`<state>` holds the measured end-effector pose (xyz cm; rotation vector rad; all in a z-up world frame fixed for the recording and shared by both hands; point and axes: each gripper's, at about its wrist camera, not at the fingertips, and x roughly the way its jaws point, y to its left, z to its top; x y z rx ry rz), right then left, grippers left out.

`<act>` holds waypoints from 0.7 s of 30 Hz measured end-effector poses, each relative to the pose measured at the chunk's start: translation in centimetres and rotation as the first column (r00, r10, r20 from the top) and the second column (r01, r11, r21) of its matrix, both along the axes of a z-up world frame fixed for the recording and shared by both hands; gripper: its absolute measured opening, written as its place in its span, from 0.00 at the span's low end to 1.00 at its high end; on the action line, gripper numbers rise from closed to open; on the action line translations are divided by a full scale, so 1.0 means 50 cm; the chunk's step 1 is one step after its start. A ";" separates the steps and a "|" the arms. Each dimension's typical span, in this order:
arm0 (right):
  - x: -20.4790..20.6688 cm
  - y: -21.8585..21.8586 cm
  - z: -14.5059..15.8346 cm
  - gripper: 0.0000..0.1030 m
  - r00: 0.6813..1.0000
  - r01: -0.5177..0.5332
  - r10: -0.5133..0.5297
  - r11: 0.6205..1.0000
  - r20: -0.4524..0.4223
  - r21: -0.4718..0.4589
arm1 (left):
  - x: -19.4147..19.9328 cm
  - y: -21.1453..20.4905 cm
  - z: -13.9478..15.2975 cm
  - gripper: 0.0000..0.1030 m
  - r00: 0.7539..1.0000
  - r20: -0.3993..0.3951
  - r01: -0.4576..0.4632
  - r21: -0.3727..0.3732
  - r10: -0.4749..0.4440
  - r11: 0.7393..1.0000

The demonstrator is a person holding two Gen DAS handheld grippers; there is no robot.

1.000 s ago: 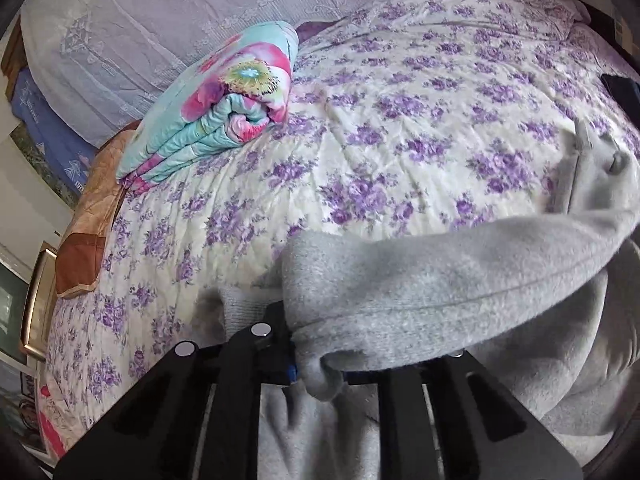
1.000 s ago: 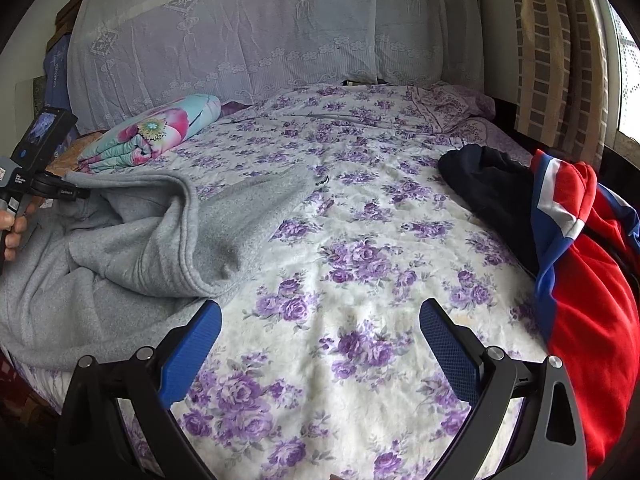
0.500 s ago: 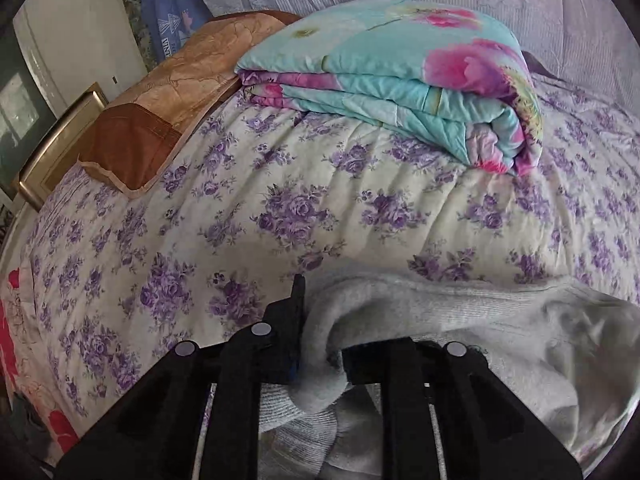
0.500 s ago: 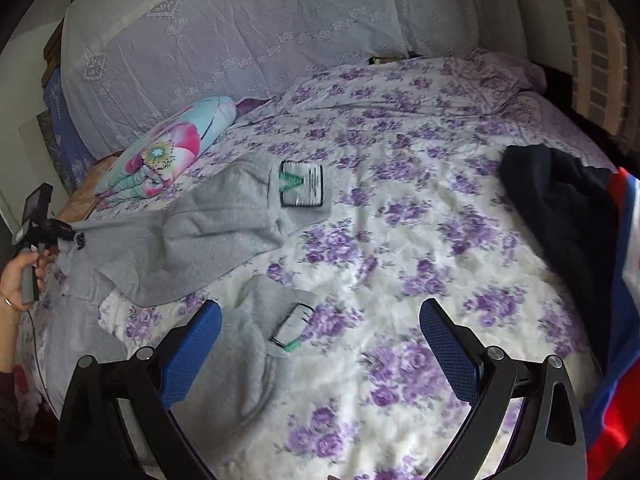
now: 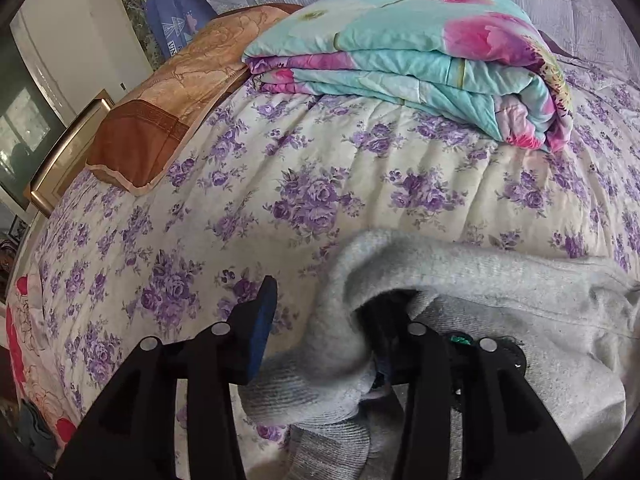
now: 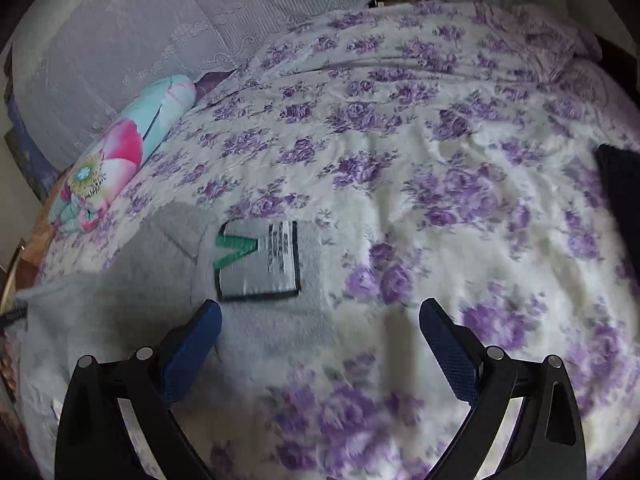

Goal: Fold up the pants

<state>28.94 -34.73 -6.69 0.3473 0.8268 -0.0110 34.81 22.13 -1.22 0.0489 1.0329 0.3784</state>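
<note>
Grey pants (image 5: 500, 292) lie on the floral bedspread (image 5: 320, 184); the left gripper (image 5: 320, 344) has just been parting, fabric draped loosely between its fingers; the right gripper (image 6: 320, 344) hangs wide apart above a labelled leg.

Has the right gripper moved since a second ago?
Yes. The right gripper swung left across the bedspread, toward the grey pants; the red jacket left view.

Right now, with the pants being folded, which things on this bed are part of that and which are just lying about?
In the job:
- grey pants
- left gripper, jaws just opening, cloth still between them
- right gripper, open

Lying about:
- folded floral quilt
- brown pillow
- dark garment
</note>
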 end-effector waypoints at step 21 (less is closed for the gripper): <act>-0.051 -0.083 0.094 0.82 0.999 0.013 -0.008 0.992 0.037 -0.127 | 0.087 -0.021 -0.053 0.49 0.996 -0.077 -0.032 0.038 0.035 0.999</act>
